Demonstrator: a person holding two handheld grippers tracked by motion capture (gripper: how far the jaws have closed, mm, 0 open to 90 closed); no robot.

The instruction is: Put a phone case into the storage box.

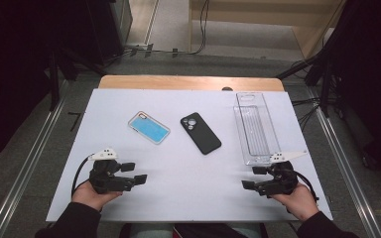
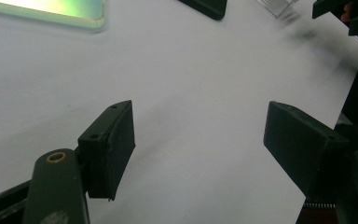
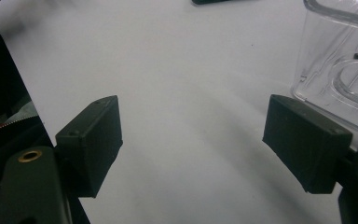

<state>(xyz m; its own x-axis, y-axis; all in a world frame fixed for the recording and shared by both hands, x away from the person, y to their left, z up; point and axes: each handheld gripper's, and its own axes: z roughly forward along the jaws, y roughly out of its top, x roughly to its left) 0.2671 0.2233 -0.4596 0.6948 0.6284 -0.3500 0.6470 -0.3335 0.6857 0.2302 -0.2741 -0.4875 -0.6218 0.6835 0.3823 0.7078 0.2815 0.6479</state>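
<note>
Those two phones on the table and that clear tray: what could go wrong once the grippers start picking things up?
The black phone and the blue-cased phone lie flat on the smooth white table, so open jaws might slide them instead of gripping. The clear tray is narrow; a tilted phone could catch its rim. It sits just beyond the right gripper, which might nudge it. The left gripper is open too.
</note>
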